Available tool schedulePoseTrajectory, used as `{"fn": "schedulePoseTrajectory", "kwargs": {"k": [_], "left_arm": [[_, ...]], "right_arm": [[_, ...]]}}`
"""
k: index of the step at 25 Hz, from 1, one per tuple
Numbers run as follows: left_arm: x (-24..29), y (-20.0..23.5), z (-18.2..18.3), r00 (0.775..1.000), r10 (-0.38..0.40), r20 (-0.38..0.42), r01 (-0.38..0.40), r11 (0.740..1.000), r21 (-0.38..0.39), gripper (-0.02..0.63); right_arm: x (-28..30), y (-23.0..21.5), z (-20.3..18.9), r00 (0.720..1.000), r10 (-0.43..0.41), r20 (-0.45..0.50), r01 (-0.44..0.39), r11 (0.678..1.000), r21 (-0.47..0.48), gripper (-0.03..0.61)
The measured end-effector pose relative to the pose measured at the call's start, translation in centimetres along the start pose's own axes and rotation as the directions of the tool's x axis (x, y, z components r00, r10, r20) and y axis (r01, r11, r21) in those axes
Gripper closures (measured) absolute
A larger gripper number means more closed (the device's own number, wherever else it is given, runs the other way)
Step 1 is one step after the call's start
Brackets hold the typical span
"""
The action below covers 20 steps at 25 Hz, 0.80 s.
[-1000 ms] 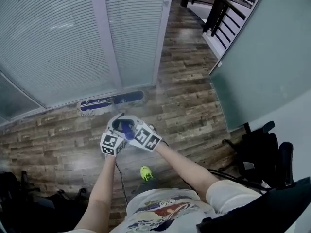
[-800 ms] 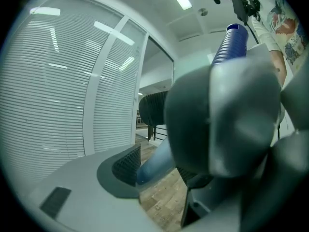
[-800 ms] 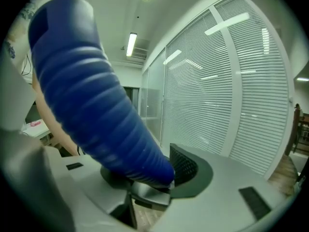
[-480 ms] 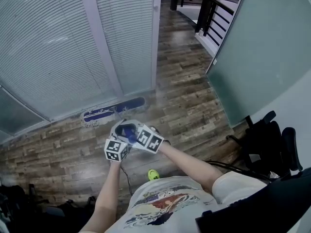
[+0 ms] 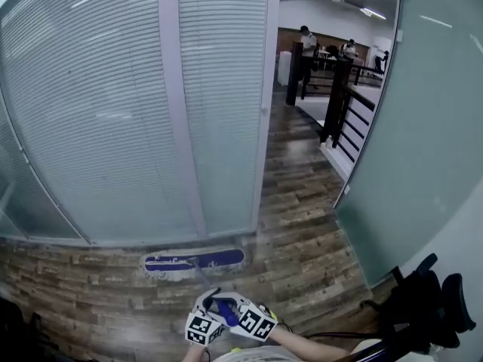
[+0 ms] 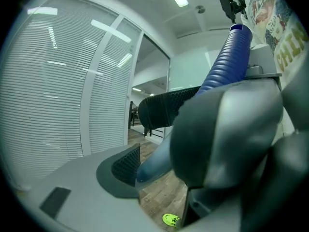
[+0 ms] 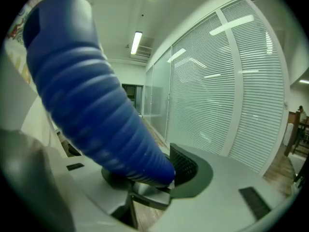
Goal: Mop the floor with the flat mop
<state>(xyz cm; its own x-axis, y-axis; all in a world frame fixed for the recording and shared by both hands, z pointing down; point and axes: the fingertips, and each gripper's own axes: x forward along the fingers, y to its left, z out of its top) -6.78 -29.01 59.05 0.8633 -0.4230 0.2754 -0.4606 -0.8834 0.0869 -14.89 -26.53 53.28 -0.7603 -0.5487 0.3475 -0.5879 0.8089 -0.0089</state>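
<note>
The flat mop's head (image 5: 195, 262) lies flat on the wooden floor (image 5: 302, 217) in the lower middle of the head view. Its long side is just beside the foot of the blind-covered glass wall (image 5: 98, 127). A thin shaft (image 5: 204, 277) runs from it down the frame to a ribbed blue handle (image 5: 226, 311), which is held by both grippers at the bottom edge.

The left gripper (image 6: 149, 139) is closed on the handle with its jaws set wide around it. The right gripper (image 7: 154, 173) is clamped on the same handle, its jaws having just been closing further onto it.

The mop is judged light and stiff along the shaft, with a soft fringed pad that should drag a little on the wood. The ribbing should resist slipping, so the handle is the sensible place for it to be held.

White marks on the blue pad are too small to be read. Letters on the person's shirt (image 6: 285, 52), at the upper right of the left gripper view, are cut off and cannot be read whole.
</note>
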Motion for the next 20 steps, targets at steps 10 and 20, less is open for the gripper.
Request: {"fn": "schedulePoseTrajectory", "kwargs": {"k": [10,20], "left_arm": [[-0.7,1.3,1.5,0.999,0.025,0.025,-0.024,0.999,-0.022,0.413],[-0.2,4.3,2.8,0.999,0.006,0.048,-0.006,1.0,0.009,0.411]], "right_arm": [[0.9,-0.5,1.6,0.999,0.022,-0.023,-0.025,0.99,-0.142,0.437],[2.5,-2.3,3.4,1.0,-0.017,-0.003,0.017,0.994,-0.104,0.439]]}}
